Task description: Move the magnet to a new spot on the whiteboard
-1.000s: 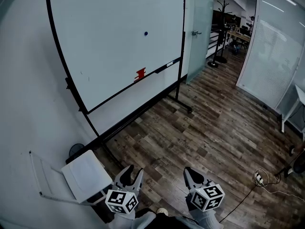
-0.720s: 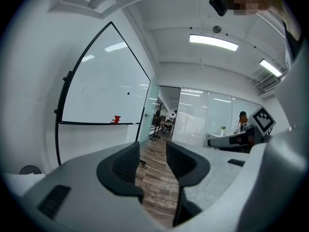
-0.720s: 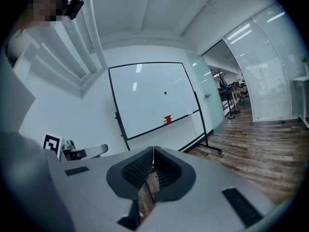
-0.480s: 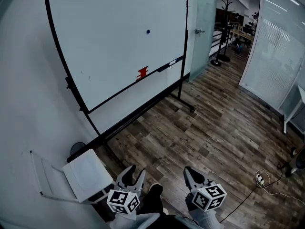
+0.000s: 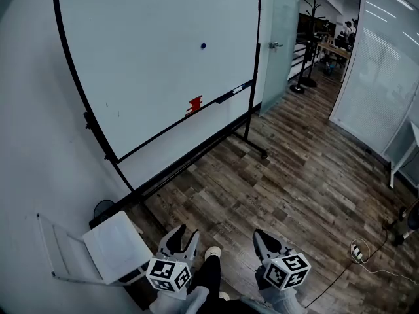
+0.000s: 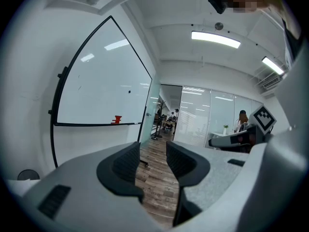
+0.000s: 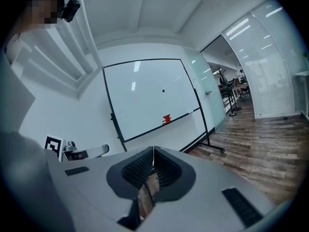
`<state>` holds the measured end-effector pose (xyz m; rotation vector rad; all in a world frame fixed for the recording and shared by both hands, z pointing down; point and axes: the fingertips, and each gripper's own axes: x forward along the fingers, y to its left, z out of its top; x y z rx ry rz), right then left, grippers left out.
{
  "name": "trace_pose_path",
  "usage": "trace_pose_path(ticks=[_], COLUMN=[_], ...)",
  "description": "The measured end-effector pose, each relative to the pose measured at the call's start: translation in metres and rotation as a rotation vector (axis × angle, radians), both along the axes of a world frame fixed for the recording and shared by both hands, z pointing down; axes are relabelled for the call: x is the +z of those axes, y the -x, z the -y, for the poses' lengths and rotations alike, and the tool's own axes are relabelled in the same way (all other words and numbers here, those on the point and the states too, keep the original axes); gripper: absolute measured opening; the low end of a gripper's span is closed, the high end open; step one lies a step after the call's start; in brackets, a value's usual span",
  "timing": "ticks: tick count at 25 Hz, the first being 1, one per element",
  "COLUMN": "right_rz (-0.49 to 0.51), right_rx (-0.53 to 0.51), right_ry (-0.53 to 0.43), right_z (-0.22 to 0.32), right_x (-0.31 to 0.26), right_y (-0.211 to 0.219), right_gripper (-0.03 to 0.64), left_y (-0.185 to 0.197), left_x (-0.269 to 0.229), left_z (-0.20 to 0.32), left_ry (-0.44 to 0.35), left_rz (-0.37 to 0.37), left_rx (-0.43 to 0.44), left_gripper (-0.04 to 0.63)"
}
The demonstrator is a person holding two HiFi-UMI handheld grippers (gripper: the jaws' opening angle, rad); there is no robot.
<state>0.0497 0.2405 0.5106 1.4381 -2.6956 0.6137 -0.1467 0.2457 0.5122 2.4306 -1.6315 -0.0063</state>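
The left gripper (image 5: pixel 184 235) and right gripper (image 5: pixel 261 236) share one build: matte grey shells, with black, finely ridged pads (image 6: pixel 126 161) set in curved black jaws. Small black rectangular insets mark the housing. Each carries a white cube (image 5: pixel 167 275) printed with black square markers. The person wears pale grey sleeves (image 5: pixel 180 301), dark trousers (image 5: pixel 208 281) and a light-toed shoe (image 5: pixel 211 252).

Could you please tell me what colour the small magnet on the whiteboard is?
Dark blue. The magnet shows best in the head view.
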Motion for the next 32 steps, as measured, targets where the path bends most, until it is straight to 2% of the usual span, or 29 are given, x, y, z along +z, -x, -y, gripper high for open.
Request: trace_pose_path(ticks=[14,21,32], right_rz=[-0.006,-0.003,-0.013], right_rx=[-0.006,0.003,0.041], right_ry=[-0.004,-0.006,-0.009], right_z=[0.119,0.167,0.235], right_x=[-0.014,-0.019,-0.02], right_y=[0.019,0.035,0.052], right_gripper=[0.028,0.029,0.028], left_y=[0.015,0.037,0.053], left_x=[-0.023,-0.023,-0.026], left_z=[0.12,0.17,0.247], left_ry=[-0.023,-0.012,-0.029], left_rz=[0.022,0.025,0.02], left_rx=[0.018,0.013,0.055], left_gripper=[0.166,0.166,0.166])
